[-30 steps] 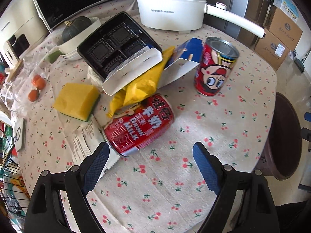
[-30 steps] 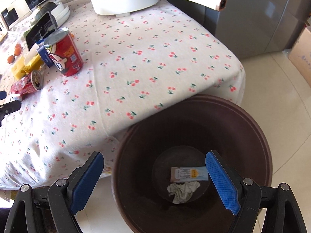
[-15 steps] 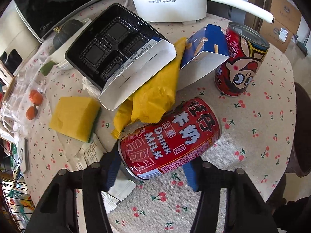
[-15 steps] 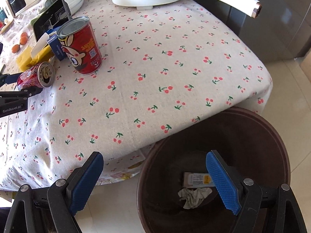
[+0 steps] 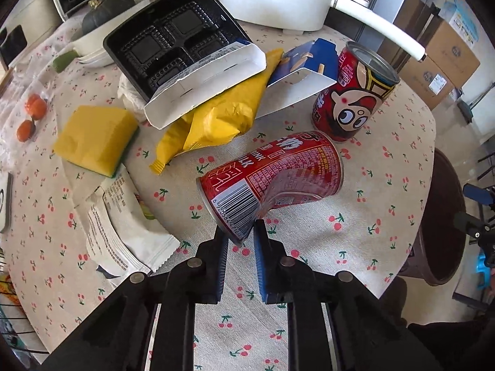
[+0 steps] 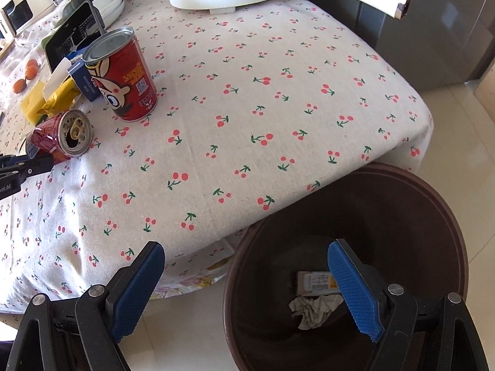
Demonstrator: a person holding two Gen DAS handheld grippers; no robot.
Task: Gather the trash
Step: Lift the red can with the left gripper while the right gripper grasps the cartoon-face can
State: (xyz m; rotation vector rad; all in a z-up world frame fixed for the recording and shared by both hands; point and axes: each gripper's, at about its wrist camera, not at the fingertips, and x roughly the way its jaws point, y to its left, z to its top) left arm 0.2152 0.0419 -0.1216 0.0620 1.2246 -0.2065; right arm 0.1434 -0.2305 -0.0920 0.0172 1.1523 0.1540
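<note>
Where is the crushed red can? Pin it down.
The crushed red can lies mid-table in the left wrist view, pinched by the left gripper, near the upright can.

Fallen can (image 5: 272,179) before upright can (image 5: 352,92)

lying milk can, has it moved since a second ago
Yes. The lying can has swung its open end toward the upright can, off the yellow wrapper; the left gripper has crushed its base.

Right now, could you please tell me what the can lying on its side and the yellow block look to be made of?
The lying can looks like thin printed metal with a glossy finish: its wall has buckled inward where the left gripper pinches it. The yellow block seems to be a matte foam sponge with a thin green layer underneath, probably a scrubbing pad.
</note>
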